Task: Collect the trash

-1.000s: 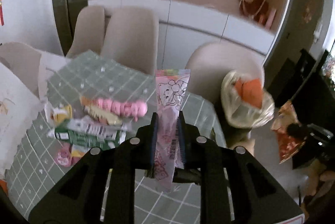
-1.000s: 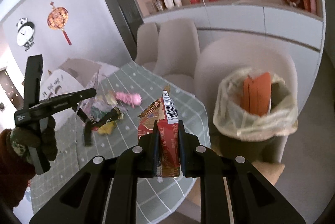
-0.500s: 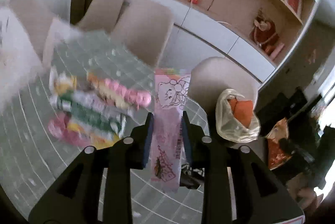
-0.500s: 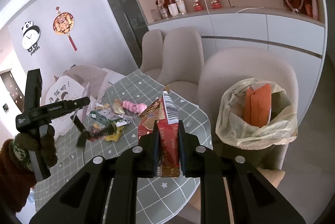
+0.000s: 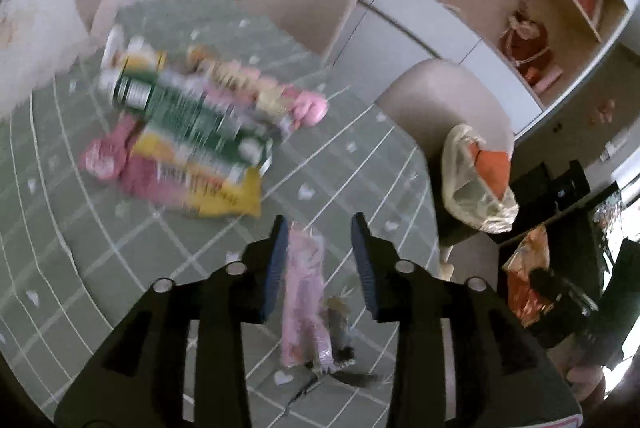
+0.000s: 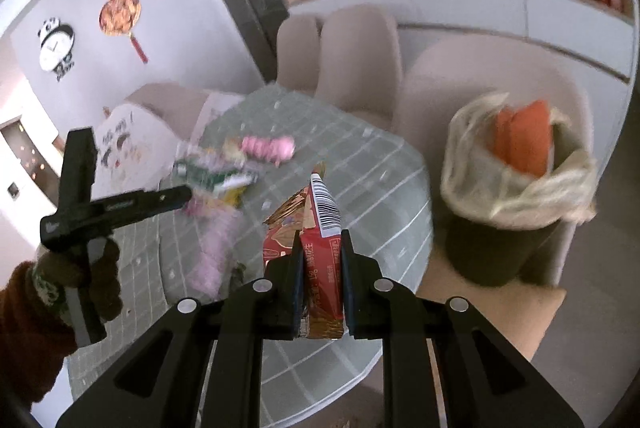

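My left gripper [image 5: 319,224] points down at the green checked table [image 5: 120,268] with its jaws apart. A long pink wrapper [image 5: 304,300] lies loose between them, near the left finger and clear of the right one. I cannot tell whether it rests on the cloth. In the right wrist view the same pink wrapper [image 6: 216,252] is a blur under the left gripper [image 6: 182,193]. My right gripper [image 6: 320,240] is shut on a red snack packet [image 6: 322,256] with a barcode flap. The lined trash bin [image 6: 480,196] stands right of it, beside the table.
A pile of wrappers [image 5: 188,124] lies on the table beyond the left gripper, with a pink candy pack [image 5: 308,108] at its edge. The bin [image 5: 460,188] holds an orange pack. Beige chairs [image 5: 440,96] ring the table. A dark scrap [image 5: 340,344] lies beside the pink wrapper.
The left gripper dropped toward the table and rolled; its jaws widened and the pink wrapper slid down out of the pinch. The right gripper shifted lower with the red packet still held.
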A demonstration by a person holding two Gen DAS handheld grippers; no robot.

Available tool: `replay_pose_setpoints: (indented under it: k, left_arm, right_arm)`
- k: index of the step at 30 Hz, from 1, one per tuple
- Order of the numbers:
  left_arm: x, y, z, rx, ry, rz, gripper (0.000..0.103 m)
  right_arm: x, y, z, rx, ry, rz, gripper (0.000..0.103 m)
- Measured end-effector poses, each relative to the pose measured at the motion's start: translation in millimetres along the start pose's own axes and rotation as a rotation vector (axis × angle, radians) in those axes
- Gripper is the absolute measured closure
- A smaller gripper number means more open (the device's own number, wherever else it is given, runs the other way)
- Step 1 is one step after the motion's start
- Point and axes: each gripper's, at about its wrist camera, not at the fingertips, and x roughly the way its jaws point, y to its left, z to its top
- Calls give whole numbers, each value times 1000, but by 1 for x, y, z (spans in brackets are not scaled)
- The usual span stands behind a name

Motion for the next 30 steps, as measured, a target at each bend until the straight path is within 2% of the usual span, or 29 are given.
replay_pose_setpoints:
  k: [4,6,9,13,14,16,17,18,19,22,30]
  left_arm:
    - [3,19,-13,-22,24,-3,79]
    - [4,20,-17,-6,43,-14,60]
    - [15,8,-22,86,78,6,56]
    - [46,-19,-35,303,123,135,56]
    - [54,-22,-38,326,139,150,56]
    - [68,-23,-43,352,192,182,60]
    - [69,-24,-43,366,187,204,68]
    - [68,-25,-43,381,188,209,84]
    - [68,-27,-41,389,201,204,89]
    - [46,-33,-28,376,160,176,91]
    - [-37,-82,34,295,-148,53,90]
  right_arm:
    - [11,13,-10,-19,33,5,86]
    - [11,13,-11,-9,30,-4,86]
    - [10,11,-11,9,23,-15,86]
    - [7,10,-13,8,22,-38,86]
    - [7,9,-13,5,23,-44,86]
    - [4,7,-16,0,25,-58,86]
    - [3,5,-16,0,24,-63,86]
    - [1,3,-16,4,21,-67,86]
    - [-2,0,-16,9,16,-69,86]
    - [-12,-9,-11,23,-13,-68,86]
    - [-51,-46,28,25,-143,-79,86]
